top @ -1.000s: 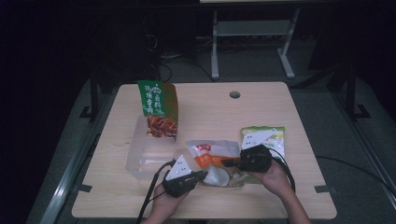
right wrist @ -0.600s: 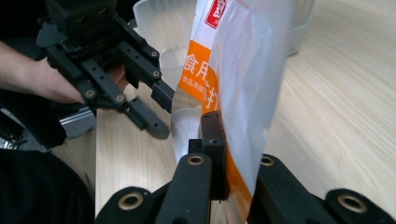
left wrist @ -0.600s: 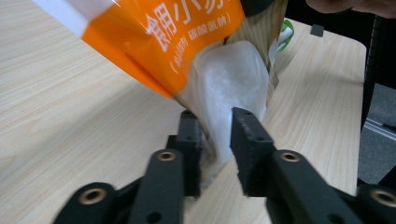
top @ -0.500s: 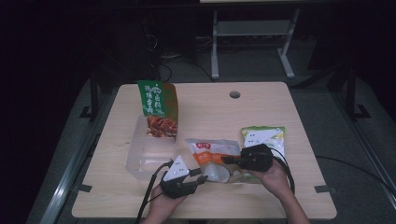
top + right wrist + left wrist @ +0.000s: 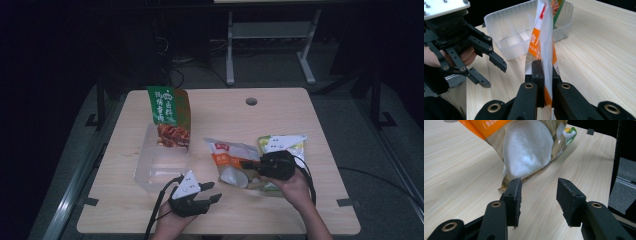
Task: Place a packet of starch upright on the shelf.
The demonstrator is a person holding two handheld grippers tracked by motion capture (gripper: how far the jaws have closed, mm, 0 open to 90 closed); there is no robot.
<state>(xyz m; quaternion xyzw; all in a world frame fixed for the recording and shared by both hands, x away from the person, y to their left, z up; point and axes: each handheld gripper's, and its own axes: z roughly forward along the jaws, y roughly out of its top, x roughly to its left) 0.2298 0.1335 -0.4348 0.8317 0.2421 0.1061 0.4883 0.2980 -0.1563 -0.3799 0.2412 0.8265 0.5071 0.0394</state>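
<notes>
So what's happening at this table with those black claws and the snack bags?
A person holds a claw in each hand. The right claw is shut on the edge of an orange-and-white snack bag, holding it up off the wooden table. The left claw has just been opening, with nothing between its jaws, and sits apart from the bag. A clear plastic bin holds an upright green bag.

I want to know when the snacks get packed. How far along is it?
Done: the green snack bag already stands in the clear plastic box. In hand: the right hand-held gripper is shut on the orange-and-white snack bag; the left hand-held gripper has just been opening, nothing between its jaws. Left: probably that bag and the green-and-white bag beside it on the table.
</notes>
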